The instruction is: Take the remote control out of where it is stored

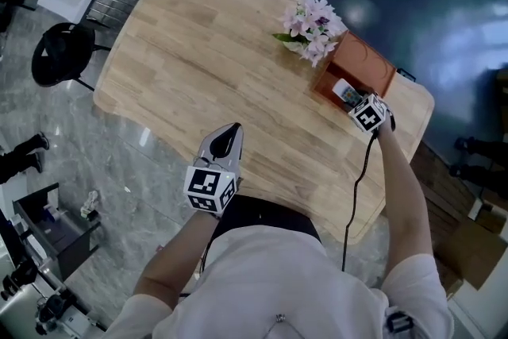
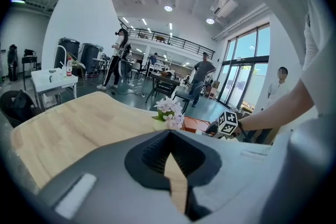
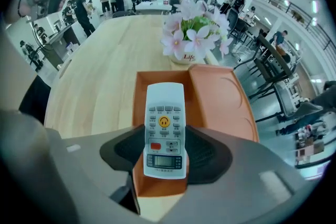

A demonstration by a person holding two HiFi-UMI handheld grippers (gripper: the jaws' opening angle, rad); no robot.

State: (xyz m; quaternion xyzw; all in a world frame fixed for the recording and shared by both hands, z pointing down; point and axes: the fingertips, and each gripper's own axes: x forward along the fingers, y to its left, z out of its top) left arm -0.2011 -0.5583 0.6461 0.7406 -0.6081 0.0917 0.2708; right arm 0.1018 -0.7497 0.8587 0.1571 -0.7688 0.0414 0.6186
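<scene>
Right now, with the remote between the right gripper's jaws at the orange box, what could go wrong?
The right gripper holds the remote control only near its display end, so it may pivot or slip back into the orange box. The flowers stand close beside the box; a swing that way could topple them.
</scene>
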